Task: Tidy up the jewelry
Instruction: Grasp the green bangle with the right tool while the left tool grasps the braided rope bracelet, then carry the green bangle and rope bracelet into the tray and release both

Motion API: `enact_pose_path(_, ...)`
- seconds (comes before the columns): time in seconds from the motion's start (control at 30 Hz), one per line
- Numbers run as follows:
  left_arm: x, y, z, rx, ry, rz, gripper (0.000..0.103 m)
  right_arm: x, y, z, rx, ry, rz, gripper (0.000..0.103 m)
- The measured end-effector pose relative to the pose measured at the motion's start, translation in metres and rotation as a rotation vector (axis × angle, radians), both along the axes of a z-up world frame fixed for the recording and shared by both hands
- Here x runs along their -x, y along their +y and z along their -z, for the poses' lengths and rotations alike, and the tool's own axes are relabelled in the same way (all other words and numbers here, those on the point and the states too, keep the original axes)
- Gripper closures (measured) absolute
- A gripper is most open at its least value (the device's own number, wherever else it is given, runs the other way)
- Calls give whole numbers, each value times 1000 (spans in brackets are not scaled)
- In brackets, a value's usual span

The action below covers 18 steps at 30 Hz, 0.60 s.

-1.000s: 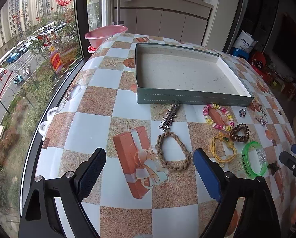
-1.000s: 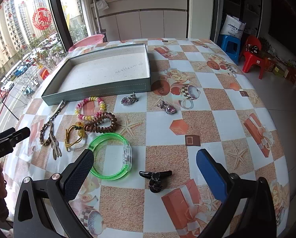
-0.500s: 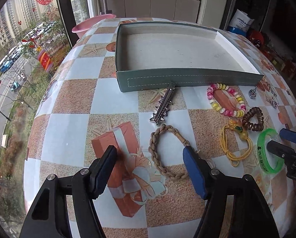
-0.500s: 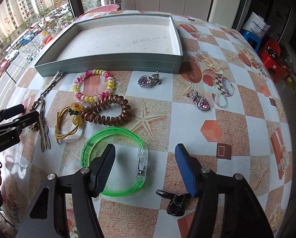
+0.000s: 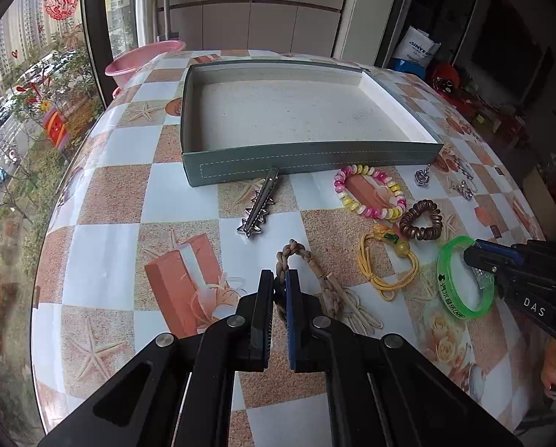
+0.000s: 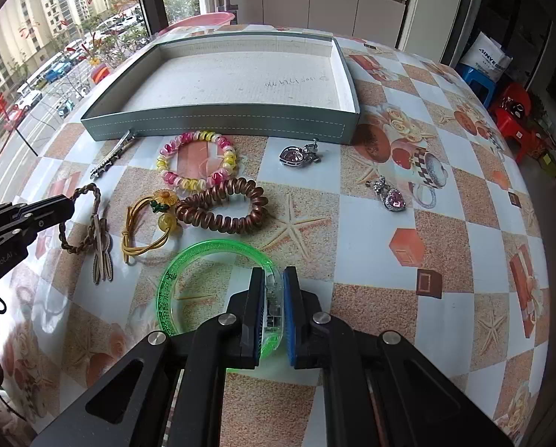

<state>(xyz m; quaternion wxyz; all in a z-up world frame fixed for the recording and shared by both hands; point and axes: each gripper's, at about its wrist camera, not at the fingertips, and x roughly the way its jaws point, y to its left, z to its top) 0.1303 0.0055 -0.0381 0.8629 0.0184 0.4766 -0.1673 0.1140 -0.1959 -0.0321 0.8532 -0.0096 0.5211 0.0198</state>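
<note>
Left tongs (image 5: 279, 290): clenched on the near side of the braided rope bracelet (image 5: 315, 272), whose loop is pinched narrow between the pads; its knotted tail lies on the desk (image 5: 102, 201) just to the right.

Right tongs (image 6: 274, 298): clenched on the clear clasp section of the green bangle (image 6: 188, 260); the rest of the ring lies on the desk to the left of the pads.

Between the two tongs: yellow cord bracelet (image 6: 147, 219) with a flower charm and an amber bead, touching the copper spiral hair tie (image 6: 222, 208).

Beyond these: pink-and-yellow bead bracelet (image 6: 196, 160), just beside the front wall of the tray (image 6: 218, 124).

Silver spiked hair clip (image 5: 259, 205): on the desk, its far tip against the tray's front wall.

Two heart pendants: one (image 6: 296, 154) near the tray's right front corner, one (image 6: 391, 195) further right, well apart from the bracelets.

Tray: grey-green, shallow, pale lining, on the far half of the desk.

Pink basin (image 5: 143, 61): past the desk's far left edge, by the window.
</note>
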Motion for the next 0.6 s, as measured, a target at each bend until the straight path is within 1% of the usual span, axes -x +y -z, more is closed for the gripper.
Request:
enact_pose_path(0.1,5,0,-17,37,-13,10,84,5,-1,-17,-14,-36,-4,92)
enact_pose_path(0.2,7,0,-40,66,-43,17,84,8,-4,-39,-50,-76,-5,92)
enact_pose_path(0.43,-1,-3,-103,160,-125,34,84,-3,-11,-90,-141,-145,-15,92)
enact_pose_path(0.5,-9,-7,-117,171,-141,48,84,-12,-15,-102,-154,-157,-16,92)
enact_pose_path(0.6,-26,-12,-138,161,-190,45,84,-31,-18,-120,-147,-179,-21,92)
